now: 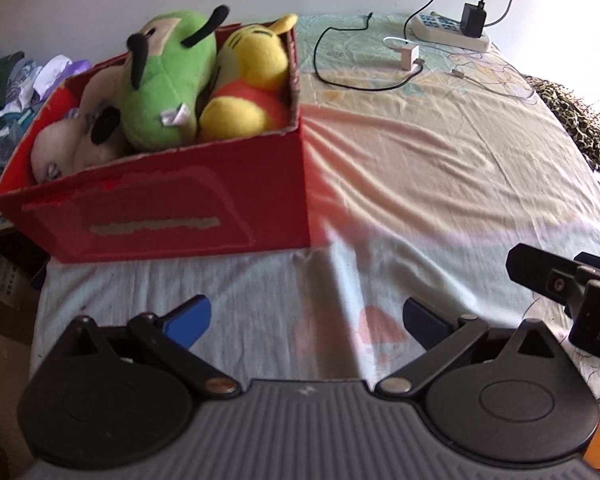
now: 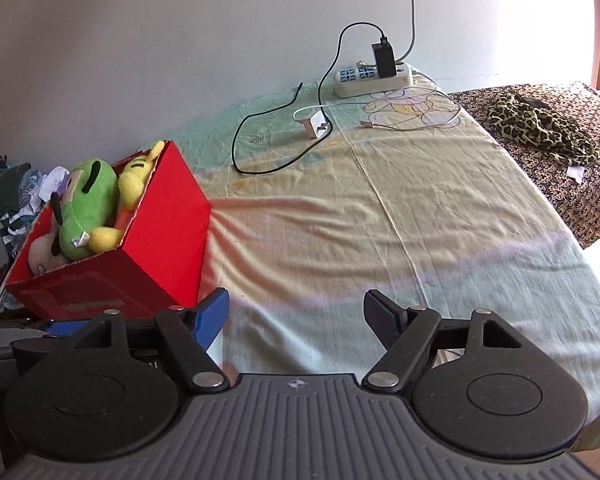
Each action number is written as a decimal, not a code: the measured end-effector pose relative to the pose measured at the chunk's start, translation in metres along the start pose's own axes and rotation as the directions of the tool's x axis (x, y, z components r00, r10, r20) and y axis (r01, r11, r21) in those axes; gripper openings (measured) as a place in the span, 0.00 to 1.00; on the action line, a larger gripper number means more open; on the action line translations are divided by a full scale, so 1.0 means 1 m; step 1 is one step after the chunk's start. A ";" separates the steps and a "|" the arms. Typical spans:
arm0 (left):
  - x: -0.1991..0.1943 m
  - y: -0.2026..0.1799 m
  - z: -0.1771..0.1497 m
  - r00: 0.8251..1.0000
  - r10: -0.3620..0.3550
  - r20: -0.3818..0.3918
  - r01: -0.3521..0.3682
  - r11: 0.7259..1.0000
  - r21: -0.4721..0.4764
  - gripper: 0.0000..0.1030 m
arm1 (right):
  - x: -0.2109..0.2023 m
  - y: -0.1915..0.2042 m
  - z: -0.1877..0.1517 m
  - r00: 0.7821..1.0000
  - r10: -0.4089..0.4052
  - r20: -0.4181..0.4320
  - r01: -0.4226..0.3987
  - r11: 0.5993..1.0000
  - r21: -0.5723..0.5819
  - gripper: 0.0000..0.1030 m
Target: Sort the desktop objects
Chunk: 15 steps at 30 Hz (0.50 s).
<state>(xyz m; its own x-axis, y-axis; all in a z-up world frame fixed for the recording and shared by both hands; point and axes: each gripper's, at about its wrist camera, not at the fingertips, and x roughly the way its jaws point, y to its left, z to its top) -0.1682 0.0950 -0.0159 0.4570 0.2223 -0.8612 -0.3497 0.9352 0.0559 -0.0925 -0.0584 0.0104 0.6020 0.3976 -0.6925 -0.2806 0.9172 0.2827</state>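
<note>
Bare sheet (image 2: 380, 240) lies open; red box (image 1: 172, 216) blocks the left, cables (image 2: 276, 136) the rear.

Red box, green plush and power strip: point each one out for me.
red box (image 1: 172, 216), left wrist view, on its front wall.
green plush (image 1: 168, 80), left wrist view, on its body.
power strip (image 2: 374, 79), right wrist view, on its white casing beside the black adapter.

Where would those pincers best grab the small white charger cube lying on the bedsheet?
Probably across the white charger cube's two flat side faces, coming down from above: it lies low on the sheet with open cloth around it. Its white cable leaves one end, and the black cord curls close by, so steer clear of both.
</note>
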 end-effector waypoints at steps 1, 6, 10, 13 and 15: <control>0.000 0.004 -0.002 1.000 0.014 -0.005 -0.014 1.000 -0.010 0.99 | 0.003 0.001 -0.002 1.000 0.008 -0.010 -0.008 1.000 -0.008 0.75; 0.002 0.031 -0.005 0.997 0.070 -0.032 -0.072 0.996 -0.057 0.99 | 0.014 0.019 -0.010 0.996 0.054 -0.072 -0.058 0.997 -0.049 0.75; 0.000 0.058 -0.002 0.996 0.087 -0.033 -0.089 0.994 -0.059 0.99 | 0.021 0.042 -0.014 0.994 0.051 -0.102 -0.062 0.993 -0.103 0.76; -0.009 0.083 0.007 0.995 0.095 -0.012 -0.095 0.995 -0.033 0.99 | 0.027 0.058 -0.013 0.990 0.065 -0.128 -0.081 0.989 -0.126 0.77; -0.018 0.099 0.016 0.993 0.119 0.018 -0.120 0.993 -0.001 0.99 | 0.032 0.073 -0.008 0.985 0.081 -0.154 -0.108 0.979 -0.175 0.77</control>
<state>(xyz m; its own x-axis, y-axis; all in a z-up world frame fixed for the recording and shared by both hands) -0.1985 0.1883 0.0134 0.4268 0.3375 -0.8390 -0.4024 0.9017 0.1580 -0.1000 0.0211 0.0037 0.4548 0.4619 -0.7615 -0.4705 0.8505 0.2349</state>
